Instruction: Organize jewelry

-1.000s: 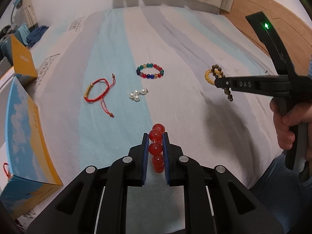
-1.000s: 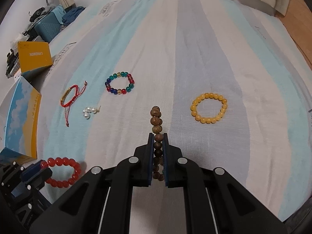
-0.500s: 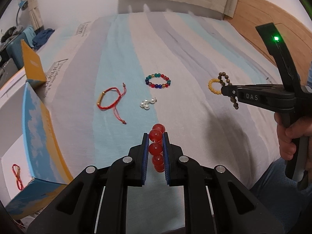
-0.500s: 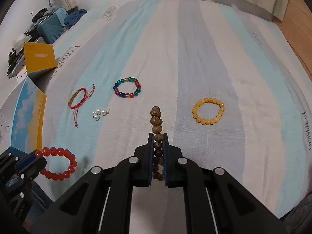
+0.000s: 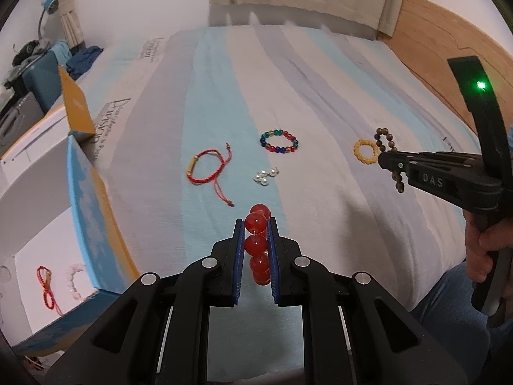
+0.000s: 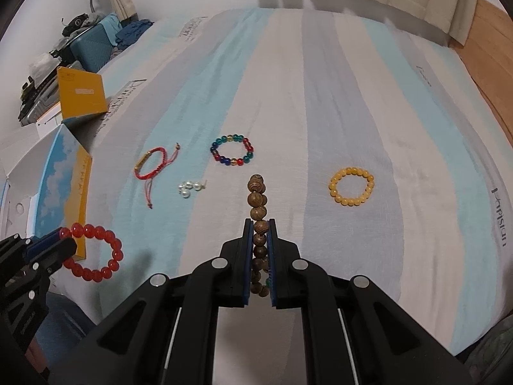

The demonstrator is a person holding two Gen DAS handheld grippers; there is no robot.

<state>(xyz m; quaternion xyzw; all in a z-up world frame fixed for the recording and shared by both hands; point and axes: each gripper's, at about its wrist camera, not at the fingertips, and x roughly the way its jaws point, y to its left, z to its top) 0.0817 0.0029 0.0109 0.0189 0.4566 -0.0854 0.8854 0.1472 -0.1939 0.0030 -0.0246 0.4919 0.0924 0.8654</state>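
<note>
Six bead and cord bracelets: red beads (image 5: 256, 243), wooden beads (image 6: 258, 221), yellow (image 6: 351, 186), multicoloured (image 6: 232, 154), red cord (image 6: 150, 168), plus one pearl cluster (image 6: 189, 187).

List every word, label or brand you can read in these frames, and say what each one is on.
"DAS": raised letters on the right gripper, seen from the left wrist view.
Dark print along the edges of the striped bedsheet: distorted, not reliably readable.
Small label on the orange box lid: too blurred to read.
Embossed text on the left gripper body: too small to read.
</note>
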